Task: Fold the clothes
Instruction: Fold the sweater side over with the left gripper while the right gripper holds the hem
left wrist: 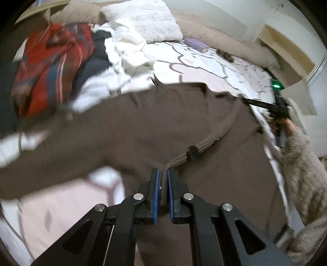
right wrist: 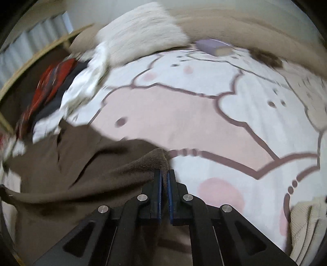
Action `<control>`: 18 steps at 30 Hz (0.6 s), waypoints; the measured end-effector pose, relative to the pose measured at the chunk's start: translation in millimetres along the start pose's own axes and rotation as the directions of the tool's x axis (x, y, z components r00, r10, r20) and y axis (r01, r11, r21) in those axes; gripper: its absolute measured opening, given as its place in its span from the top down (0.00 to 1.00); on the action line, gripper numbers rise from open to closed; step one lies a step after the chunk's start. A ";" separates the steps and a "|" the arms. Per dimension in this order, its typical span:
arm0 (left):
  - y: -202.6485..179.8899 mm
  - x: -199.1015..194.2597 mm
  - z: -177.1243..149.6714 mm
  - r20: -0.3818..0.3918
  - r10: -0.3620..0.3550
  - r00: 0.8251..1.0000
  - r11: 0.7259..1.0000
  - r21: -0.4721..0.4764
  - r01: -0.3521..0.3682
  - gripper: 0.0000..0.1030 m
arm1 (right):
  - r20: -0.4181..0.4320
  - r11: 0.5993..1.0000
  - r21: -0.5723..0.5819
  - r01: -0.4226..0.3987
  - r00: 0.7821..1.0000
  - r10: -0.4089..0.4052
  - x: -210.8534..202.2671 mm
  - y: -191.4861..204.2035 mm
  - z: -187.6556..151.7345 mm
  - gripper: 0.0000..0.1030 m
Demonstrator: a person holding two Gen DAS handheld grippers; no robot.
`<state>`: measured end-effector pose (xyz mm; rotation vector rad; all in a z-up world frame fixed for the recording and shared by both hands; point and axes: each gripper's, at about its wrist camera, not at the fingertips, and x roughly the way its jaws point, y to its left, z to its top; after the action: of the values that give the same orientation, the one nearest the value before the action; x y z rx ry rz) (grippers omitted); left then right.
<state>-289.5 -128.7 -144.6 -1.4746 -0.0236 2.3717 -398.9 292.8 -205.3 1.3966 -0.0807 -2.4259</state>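
A brown fleece garment [left wrist: 155, 122] lies spread over the bed, with a ribbed edge and a black button [left wrist: 193, 153] near its middle. My left gripper [left wrist: 163, 174] is shut on the ribbed edge of this garment. In the right wrist view the same brown garment [right wrist: 77, 163] trails off to the left, and my right gripper [right wrist: 164, 174] is shut on one of its corners, lifted a little off the sheet. The right gripper [left wrist: 248, 101] also shows at the far right of the left wrist view, held by a hand in a fuzzy beige sleeve [left wrist: 302, 169].
The bed has a white and pink cartoon-print sheet [right wrist: 204, 114]. A pile of clothes, red plaid [left wrist: 49, 67], dark and white [left wrist: 126, 51], sits at the left. A fluffy white pillow [left wrist: 147, 18], a purple book [left wrist: 196, 45] and a small dark item [left wrist: 224, 55] lie near the headboard.
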 end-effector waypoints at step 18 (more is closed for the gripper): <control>19.5 75.3 51.0 -0.055 0.078 0.995 0.977 0.205 -0.066 0.35 | -0.013 0.993 0.110 -0.040 0.999 0.042 5.1 -42.3 -12.3 0.95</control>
<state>-369.6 -116.1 -190.3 -1.4723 0.2835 2.3033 -401.9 332.4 -224.9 1.4451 -0.2397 -2.4088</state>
